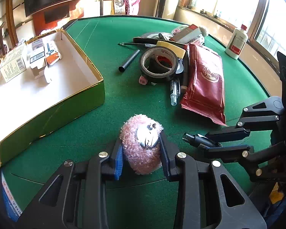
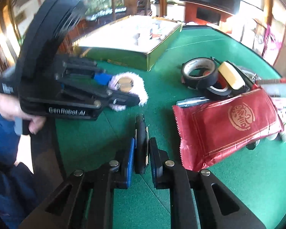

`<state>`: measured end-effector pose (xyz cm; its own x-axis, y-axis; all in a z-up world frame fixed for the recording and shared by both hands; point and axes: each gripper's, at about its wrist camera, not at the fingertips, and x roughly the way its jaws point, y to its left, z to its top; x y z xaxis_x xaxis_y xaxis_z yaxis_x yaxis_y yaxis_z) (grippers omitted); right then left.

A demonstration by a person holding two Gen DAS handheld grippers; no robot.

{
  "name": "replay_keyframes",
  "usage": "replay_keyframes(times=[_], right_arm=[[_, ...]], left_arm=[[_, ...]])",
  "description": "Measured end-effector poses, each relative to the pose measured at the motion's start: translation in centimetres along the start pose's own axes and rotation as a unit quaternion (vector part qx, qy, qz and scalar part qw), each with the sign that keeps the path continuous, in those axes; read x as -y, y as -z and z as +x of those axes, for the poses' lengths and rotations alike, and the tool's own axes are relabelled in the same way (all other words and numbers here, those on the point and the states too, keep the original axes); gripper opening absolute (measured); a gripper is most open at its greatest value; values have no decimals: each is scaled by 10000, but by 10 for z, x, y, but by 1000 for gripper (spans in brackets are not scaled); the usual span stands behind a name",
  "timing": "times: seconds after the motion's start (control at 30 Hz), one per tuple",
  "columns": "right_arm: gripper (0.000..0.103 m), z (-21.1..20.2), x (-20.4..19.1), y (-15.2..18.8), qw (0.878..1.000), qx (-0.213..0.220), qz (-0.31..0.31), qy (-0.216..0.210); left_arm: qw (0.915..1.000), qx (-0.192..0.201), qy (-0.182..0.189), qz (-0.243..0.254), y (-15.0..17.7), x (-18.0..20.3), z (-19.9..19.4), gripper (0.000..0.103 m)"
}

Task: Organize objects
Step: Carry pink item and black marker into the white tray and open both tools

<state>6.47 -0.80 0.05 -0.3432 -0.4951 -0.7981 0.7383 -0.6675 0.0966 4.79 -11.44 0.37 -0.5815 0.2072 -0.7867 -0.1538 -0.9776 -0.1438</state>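
Left gripper (image 1: 142, 150): one, clamped on the one pink fluffy toy (image 1: 141, 145), pads pressing its two sides, near edge of the green table (image 1: 114, 38).
Right gripper (image 2: 142, 152): one, closed on the one black pen-like tool (image 2: 141, 133), whose threaded tip sticks out far of the fingers.
Pink fluffy toy: one, with a shiny metal disc on top, held just above the felt, left of the right gripper.
Open box (image 1: 93, 93): one, green outside, white inside, on the far left of the table; several small cartons (image 1: 13, 64) lie in its far left corner, exact count unclear.
Tape rolls: two told apart, one large black roll (image 1: 158, 61) and a smaller roll below it in the right wrist view (image 2: 218, 90).
Red foil packet (image 1: 206, 84): one, flat on the table, right of the tape, near the right gripper.
Black tube (image 1: 128, 61): one, lying left of the tape.
Clear pen (image 1: 174, 91): one, between tape and packet.
Yellow block (image 1: 171, 48): one, resting on the far side of the pile.
White bottle (image 1: 236, 42): one, upright with a red cap, far right edge.
Hand (image 2: 22, 112): one in view, holding the left gripper's handle, blue sleeve beside it.
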Motion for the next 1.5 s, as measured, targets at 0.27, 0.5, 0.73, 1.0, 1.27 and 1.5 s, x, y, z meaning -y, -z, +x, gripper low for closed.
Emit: replay_keyframes(times=[0.27, 0.5, 0.73, 1.0, 1.27, 1.5], right_arm=[[14, 3, 15, -18, 9989, 231, 395, -121], [14, -6, 29, -14, 9961, 439, 758, -129], [14, -9, 32, -19, 9943, 514, 914, -167], [14, -8, 35, -22, 9916, 577, 1126, -282], [14, -10, 29, -28, 9896, 677, 1221, -359], [14, -13, 22, -31, 9873, 783, 1313, -432]], left_arm=[[9991, 368, 148, -169, 3, -1, -13, 32], [9981, 506, 101, -343, 5, -5, -20, 31], [9970, 678, 69, -370, 7, -5, -29, 31], [9955, 831, -98, -448, 10, -10, -35, 31], [9939, 953, -341, -444, 13, -12, -44, 31], [9926, 1065, -394, -440, 18, -11, -55, 31]])
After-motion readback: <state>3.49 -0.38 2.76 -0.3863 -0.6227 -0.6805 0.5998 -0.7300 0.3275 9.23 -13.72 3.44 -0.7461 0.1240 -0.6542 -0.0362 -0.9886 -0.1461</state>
